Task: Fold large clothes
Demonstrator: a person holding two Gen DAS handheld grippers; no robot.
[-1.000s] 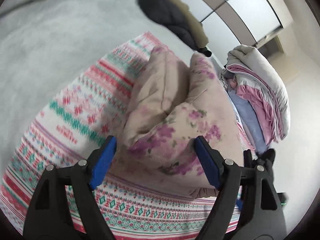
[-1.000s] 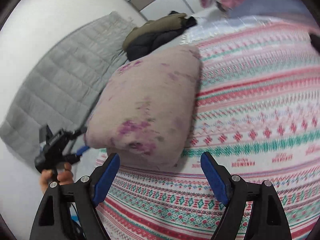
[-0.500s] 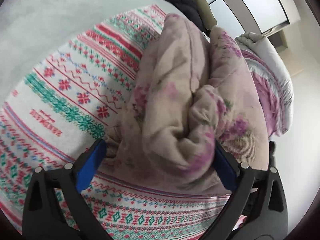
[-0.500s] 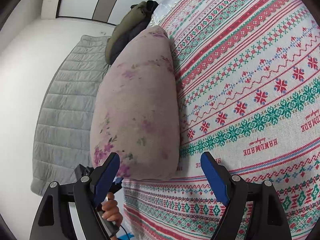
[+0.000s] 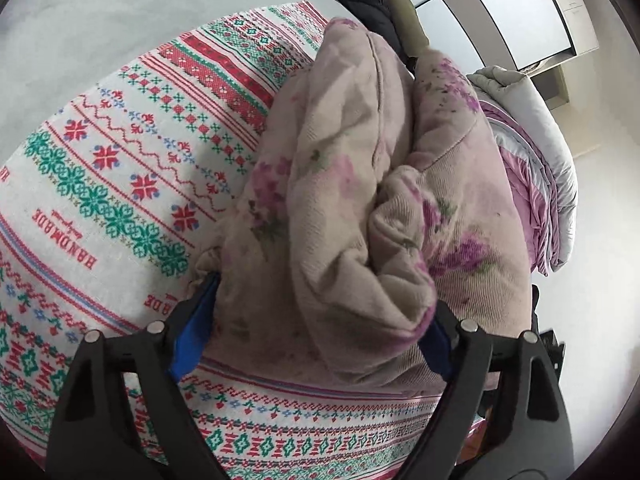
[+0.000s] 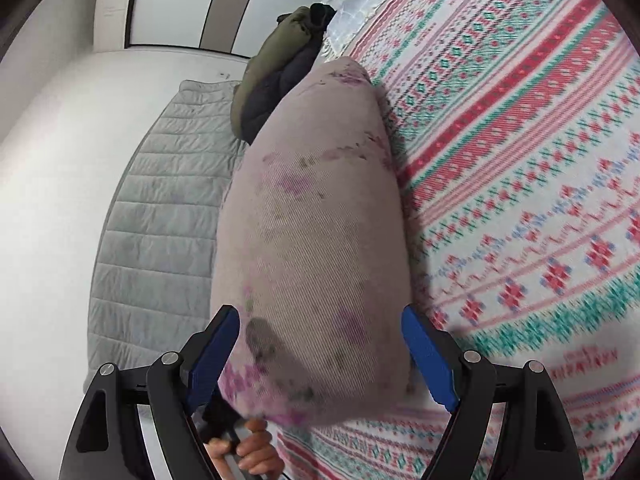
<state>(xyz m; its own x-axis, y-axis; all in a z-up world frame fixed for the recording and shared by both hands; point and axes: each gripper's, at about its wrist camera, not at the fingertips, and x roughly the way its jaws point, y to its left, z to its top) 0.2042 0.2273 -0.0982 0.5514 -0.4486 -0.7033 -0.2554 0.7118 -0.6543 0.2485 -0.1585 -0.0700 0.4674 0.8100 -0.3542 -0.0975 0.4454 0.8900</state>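
Note:
A thick beige padded garment with purple flowers (image 5: 360, 208) lies folded in a bulky bundle on the patterned bedspread (image 5: 132, 168). My left gripper (image 5: 316, 332) is open with its blue pads on either side of the bundle's near end, the cloth bulging between them. In the right wrist view the same bundle (image 6: 316, 248) fills the middle, seen from its smooth folded side. My right gripper (image 6: 320, 356) is open and straddles that end, pads close to or touching the cloth. The person's other hand (image 6: 248, 452) shows below it.
A dark and olive jacket (image 6: 276, 80) lies beyond the bundle. A stack of pink and white folded bedding (image 5: 536, 168) stands at the right. A grey quilted mat (image 6: 160, 208) lies on the floor beside the bed. Wardrobe doors stand behind.
Both grippers have moved in towards the bundle from opposite ends. It now sits between the open fingers of each, where earlier it lay ahead of them. The bundle looks more upright and compressed.

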